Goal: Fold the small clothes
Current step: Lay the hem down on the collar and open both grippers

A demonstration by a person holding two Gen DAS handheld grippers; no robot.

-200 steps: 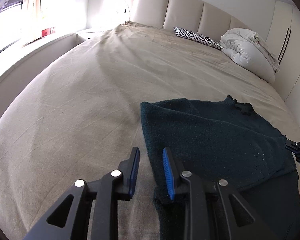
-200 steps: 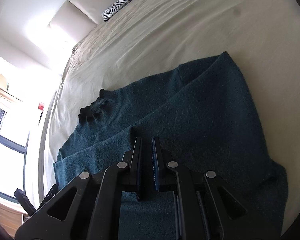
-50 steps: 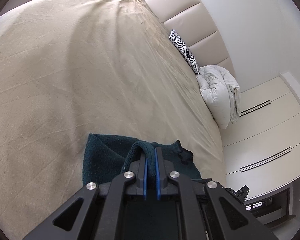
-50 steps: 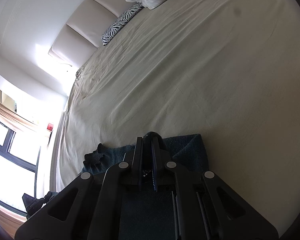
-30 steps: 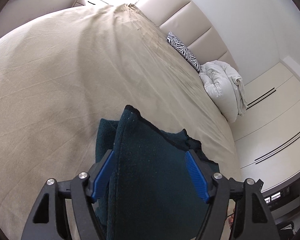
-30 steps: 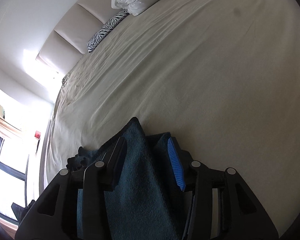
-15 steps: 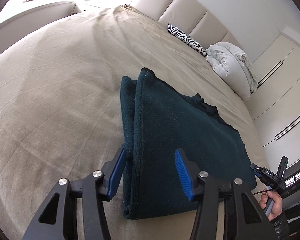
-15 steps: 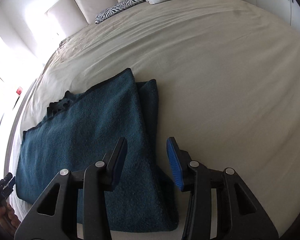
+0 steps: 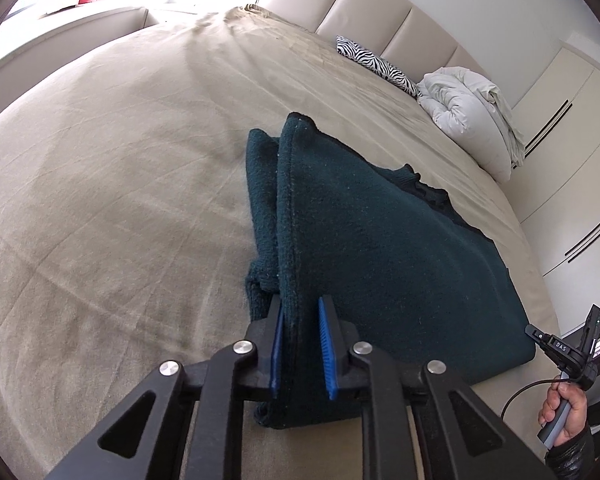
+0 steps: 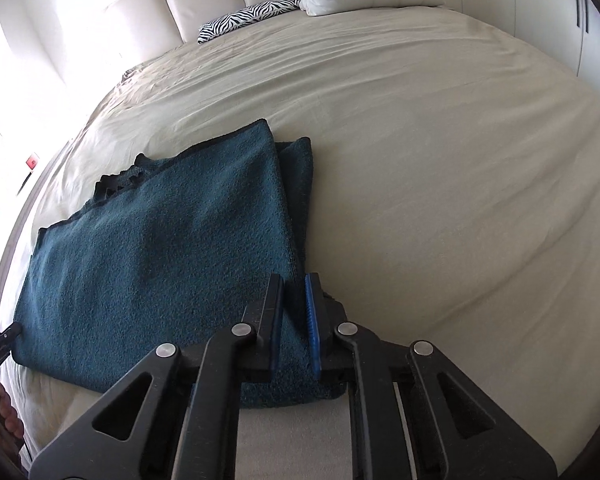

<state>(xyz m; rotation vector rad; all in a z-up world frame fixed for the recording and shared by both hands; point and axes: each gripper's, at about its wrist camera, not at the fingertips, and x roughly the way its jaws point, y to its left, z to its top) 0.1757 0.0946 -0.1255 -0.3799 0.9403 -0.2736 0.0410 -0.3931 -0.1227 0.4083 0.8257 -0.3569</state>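
Black left gripper (image 9: 301, 350) and right gripper (image 10: 293, 326) with blue ribbed pads (image 9: 326, 354), silver screws (image 9: 243, 347); dark sleeve (image 9: 572, 454).

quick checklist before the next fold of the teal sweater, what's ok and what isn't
1. Left claw gripping sweater edge: ok, it has just been closing and the fabric sits between the pads.
2. Right claw gripping opposite edge: ok, it too has just closed on fabric.
3. Both claws hold all layers: cannot tell.
4. Sweater flat on bed: ok, though a lower layer pokes out along the side edge.
5. Bed beyond the sweater free for the fold: ok; zebra pillow and duvet lie far off.
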